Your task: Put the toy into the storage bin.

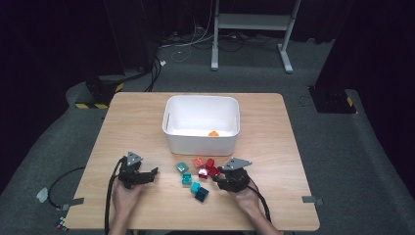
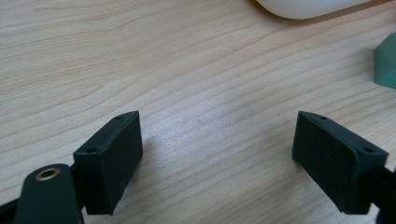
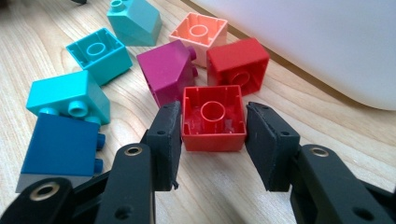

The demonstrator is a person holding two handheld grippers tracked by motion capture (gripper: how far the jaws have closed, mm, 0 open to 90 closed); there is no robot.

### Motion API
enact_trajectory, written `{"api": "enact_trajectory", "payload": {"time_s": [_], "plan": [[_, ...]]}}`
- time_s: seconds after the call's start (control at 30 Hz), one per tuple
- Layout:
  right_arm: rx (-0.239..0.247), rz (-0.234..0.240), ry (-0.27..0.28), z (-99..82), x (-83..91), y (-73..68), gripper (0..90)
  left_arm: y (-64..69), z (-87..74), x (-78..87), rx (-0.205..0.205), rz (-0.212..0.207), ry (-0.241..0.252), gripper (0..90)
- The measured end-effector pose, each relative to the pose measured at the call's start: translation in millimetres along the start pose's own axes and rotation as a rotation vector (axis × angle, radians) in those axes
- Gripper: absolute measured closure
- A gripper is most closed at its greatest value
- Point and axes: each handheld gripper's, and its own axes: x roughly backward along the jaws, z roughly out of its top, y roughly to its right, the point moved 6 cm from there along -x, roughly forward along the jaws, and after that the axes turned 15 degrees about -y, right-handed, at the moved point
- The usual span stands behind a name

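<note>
Red plastic sits between the jaws of the right gripper: a hollow red brick, open underside up, lies on the wooden table with both black pads pressed against its sides. It lies at the near edge of a loose cluster, just in front of a second red brick and touching a magenta sloped brick. A peach brick, three teal bricks and a dark blue brick lie around them. The white bin stands just behind the cluster, holding an orange piece. The left gripper rests over bare wood, well apart from the bricks, jaws spread wide with nothing between them
</note>
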Motion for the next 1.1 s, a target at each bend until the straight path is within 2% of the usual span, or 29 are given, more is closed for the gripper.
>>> {"api": "enact_trajectory", "payload": {"time_s": [0.37,0.63,0.87,1.1], "plan": [[-0.007,-0.006,-0.010,4.3,-3.4,0.4,53.9,0.2,0.1,-0.1,0.002,-0.001,0.001,16.3],[0.001,-0.021,-0.017,5.1,-3.7,-1.0,58.7,0.1,0.1,0.0,0.001,-0.001,0.001,16.3],[0.010,-0.023,0.005,5.2,6.5,-0.6,58.9,0.1,0.1,-0.1,0.001,-0.001,0.001,16.3],[0.005,0.004,0.025,8.2,24.1,6.3,58.9,0.1,0.1,-0.1,0.001,-0.001,0.001,16.3]]}}
